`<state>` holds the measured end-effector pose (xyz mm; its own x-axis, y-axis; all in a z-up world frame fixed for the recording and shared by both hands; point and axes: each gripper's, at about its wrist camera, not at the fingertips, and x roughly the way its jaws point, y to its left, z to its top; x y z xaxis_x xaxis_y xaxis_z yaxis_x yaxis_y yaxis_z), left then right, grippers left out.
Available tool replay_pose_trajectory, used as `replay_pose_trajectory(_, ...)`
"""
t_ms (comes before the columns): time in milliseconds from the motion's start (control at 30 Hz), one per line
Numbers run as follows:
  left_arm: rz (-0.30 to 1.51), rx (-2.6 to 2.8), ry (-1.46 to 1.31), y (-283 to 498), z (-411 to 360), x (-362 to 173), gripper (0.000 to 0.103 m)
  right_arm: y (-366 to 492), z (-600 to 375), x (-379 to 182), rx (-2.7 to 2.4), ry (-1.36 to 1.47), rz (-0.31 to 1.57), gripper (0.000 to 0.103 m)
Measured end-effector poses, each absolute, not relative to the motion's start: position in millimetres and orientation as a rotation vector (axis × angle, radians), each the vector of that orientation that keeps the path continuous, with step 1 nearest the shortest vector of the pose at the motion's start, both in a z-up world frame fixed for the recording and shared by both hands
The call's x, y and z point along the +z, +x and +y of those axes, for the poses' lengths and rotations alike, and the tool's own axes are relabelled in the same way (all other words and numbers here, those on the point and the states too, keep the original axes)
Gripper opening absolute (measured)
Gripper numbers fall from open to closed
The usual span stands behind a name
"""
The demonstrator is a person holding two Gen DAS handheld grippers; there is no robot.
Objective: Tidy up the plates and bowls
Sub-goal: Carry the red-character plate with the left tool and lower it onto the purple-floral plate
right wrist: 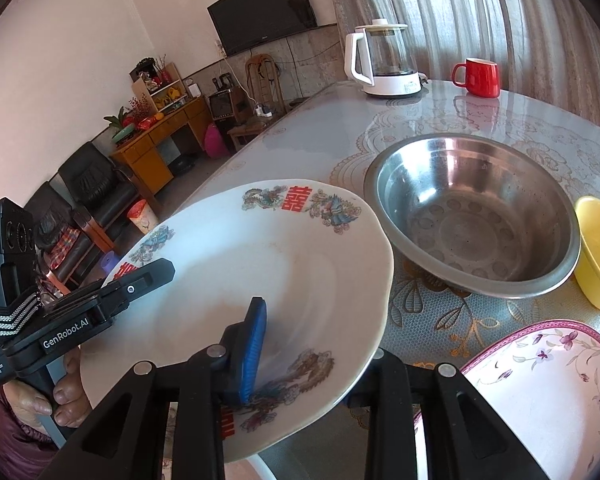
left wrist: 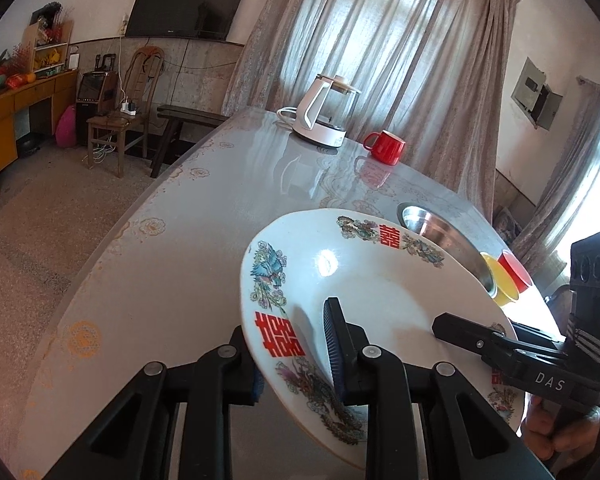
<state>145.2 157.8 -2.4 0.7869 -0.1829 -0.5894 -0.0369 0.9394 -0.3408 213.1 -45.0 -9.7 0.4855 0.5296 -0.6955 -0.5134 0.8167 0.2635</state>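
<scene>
A white plate with red characters and dragon prints (left wrist: pixel 364 296) is held tilted above the table by both grippers; it also shows in the right wrist view (right wrist: pixel 260 264). My left gripper (left wrist: pixel 296 360) is shut on its near rim, one finger above and one below. My right gripper (right wrist: pixel 312 356) is shut on the opposite rim and shows from the left wrist view (left wrist: pixel 456 326). A steel bowl (right wrist: pixel 472 216) sits on the table beyond the plate. A yellow bowl (right wrist: pixel 598 252) stands to its right. A floral plate with a pink rim (right wrist: pixel 540 396) lies at the near right.
A white kettle (right wrist: pixel 384 58) and a red mug (right wrist: pixel 480 78) stand at the far side of the table (left wrist: pixel 204 216). A red cup (left wrist: pixel 516 270) stands by the yellow bowl (left wrist: pixel 500 284). Chairs, a desk and a TV are across the room.
</scene>
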Motion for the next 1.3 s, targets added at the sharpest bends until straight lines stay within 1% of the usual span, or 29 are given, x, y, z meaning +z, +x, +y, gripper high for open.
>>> replay_pose_trajectory(333, 0.600, -0.127, -0.302, 115, 129, 33, 0.025, 184, -68, 21, 0.650, 0.062, 0.767, 0.027)
replay_pose_trajectory(600, 0.608, -0.221, -0.244, 97, 75, 46, 0.025, 151, -118, 39, 0.609, 0.087, 0.728, 0.027)
replay_pose_trajectory(867, 0.666, -0.311, -0.209, 91, 13, 42, 0.027, 121, -180, 41, 0.508, 0.099, 0.720, 0.027)
replay_pose_trajectory(1300, 0.806, -0.348, -0.147, 103, -51, 16, 0.028, 117, -249, 9, 0.391, 0.195, 0.782, 0.027)
